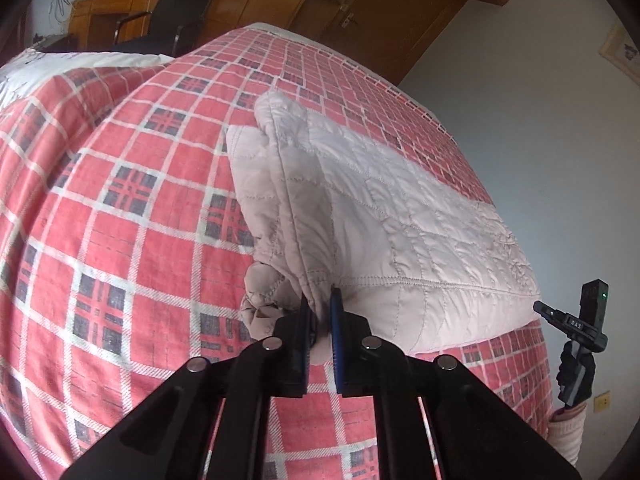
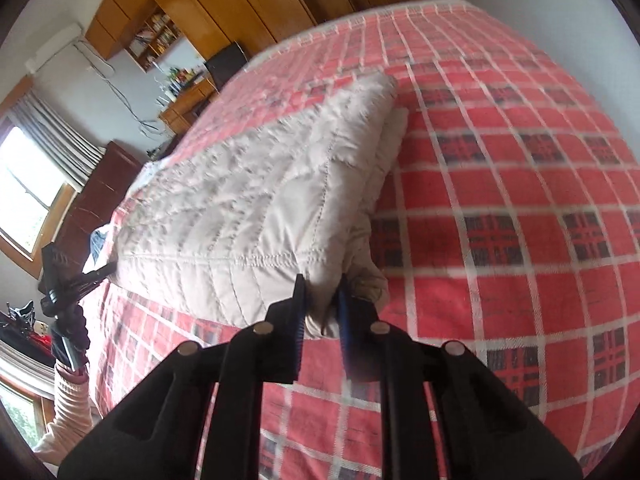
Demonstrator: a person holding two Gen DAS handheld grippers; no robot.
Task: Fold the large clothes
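One pale quilted jacket [image 1: 384, 216] lies folded on a bed under a red plaid bedspread [image 1: 120, 208], held by two grippers. At left, the left gripper [image 1: 322, 312] is clamped on a near corner; at right, the right gripper [image 2: 323, 300] pinches the other near corner, jaws nearly together on the fabric.

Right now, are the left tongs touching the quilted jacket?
Touching. In the left wrist view the left tongs pinch a fold of the quilted jacket between both fingers, no gap showing.
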